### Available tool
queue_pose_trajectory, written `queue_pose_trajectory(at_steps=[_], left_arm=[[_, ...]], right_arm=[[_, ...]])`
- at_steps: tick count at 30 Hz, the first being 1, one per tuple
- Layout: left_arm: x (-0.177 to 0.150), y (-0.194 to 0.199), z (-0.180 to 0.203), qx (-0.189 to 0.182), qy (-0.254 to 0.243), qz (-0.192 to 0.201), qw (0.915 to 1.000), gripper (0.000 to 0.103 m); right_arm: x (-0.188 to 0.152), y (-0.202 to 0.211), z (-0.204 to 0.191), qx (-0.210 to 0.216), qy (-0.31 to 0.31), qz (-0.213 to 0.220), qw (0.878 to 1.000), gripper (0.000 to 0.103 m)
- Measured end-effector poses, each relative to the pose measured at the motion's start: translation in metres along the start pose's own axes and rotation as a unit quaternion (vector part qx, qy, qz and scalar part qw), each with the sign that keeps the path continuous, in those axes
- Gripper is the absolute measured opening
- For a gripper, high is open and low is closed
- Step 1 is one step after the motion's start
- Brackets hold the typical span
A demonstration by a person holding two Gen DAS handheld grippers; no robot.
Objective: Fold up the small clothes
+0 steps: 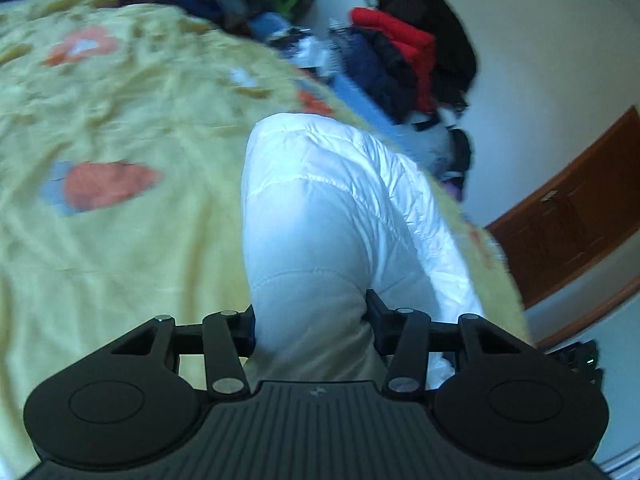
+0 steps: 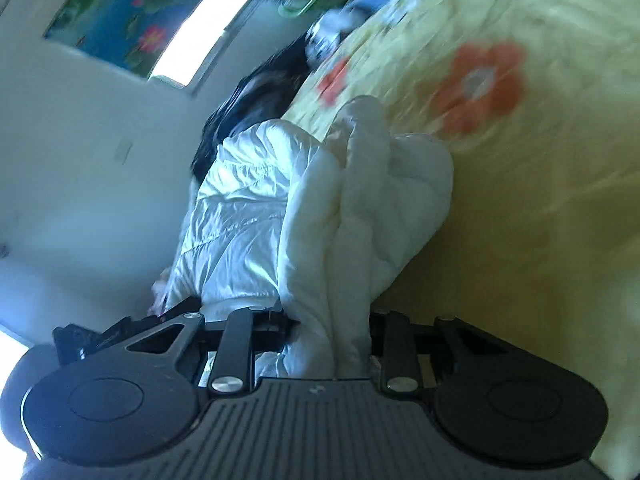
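Observation:
A small white padded jacket lies near the edge of a bed with a yellow flowered cover. My left gripper is shut on a fold of the jacket; the fabric bulges out between the jaws and hides the fingertips. In the right wrist view the same jacket shows a shiny outer side and a soft quilted lining. My right gripper is shut on a bunched edge of it, held just above the yellow cover. Both views are motion-blurred.
A pile of red, navy and black clothes lies at the far side of the bed. A brown wooden door stands at the right. A window and a blue flowered curtain are on the wall beyond the bed.

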State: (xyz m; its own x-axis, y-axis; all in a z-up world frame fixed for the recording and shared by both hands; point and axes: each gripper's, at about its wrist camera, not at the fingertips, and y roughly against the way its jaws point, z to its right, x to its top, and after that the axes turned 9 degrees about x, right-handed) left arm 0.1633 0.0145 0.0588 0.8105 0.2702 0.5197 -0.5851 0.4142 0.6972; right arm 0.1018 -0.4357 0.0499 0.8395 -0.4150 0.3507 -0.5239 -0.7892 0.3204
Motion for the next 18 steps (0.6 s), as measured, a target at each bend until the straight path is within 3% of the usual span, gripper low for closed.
queue_pose_trajectory(at_steps=[2, 4, 5, 9, 13, 16, 18], left_arm=[[-0.009, -0.011, -0.018, 0.019, 0.013, -0.002, 0.9997, 0.064], [-0.017, -0.01, -0.027, 0.03, 0.034, 0.011, 0.9989, 0.08], [-0.021, -0.006, -0.027, 0.038, 0.039, 0.019, 0.9983, 0.082], [-0.043, 0.036, -0.011, 0.086, 0.012, 0.088, 0.9923, 0.08], [-0.081, 0.089, 0.026, 0.126, -0.077, 0.18, 0.9726, 0.08], [-0.109, 0.108, 0.049, 0.1, -0.125, 0.204, 0.9658, 0.08], [-0.122, 0.103, 0.064, 0.087, -0.164, 0.2, 0.9621, 0.08]], right_arm=[[-0.006, -0.017, 0.007, -0.006, -0.013, -0.008, 1.0, 0.039], [-0.011, -0.026, 0.017, -0.014, -0.031, -0.002, 0.999, 0.057], [-0.013, -0.024, 0.018, -0.008, -0.034, 0.005, 0.999, 0.059], [-0.009, -0.004, -0.005, -0.04, -0.012, 0.021, 0.999, 0.067], [-0.025, 0.046, -0.053, -0.037, 0.091, 0.073, 0.992, 0.067], [-0.049, 0.078, -0.087, -0.025, 0.174, 0.087, 0.981, 0.067], [-0.062, 0.068, -0.11, -0.018, 0.227, 0.072, 0.971, 0.067]])
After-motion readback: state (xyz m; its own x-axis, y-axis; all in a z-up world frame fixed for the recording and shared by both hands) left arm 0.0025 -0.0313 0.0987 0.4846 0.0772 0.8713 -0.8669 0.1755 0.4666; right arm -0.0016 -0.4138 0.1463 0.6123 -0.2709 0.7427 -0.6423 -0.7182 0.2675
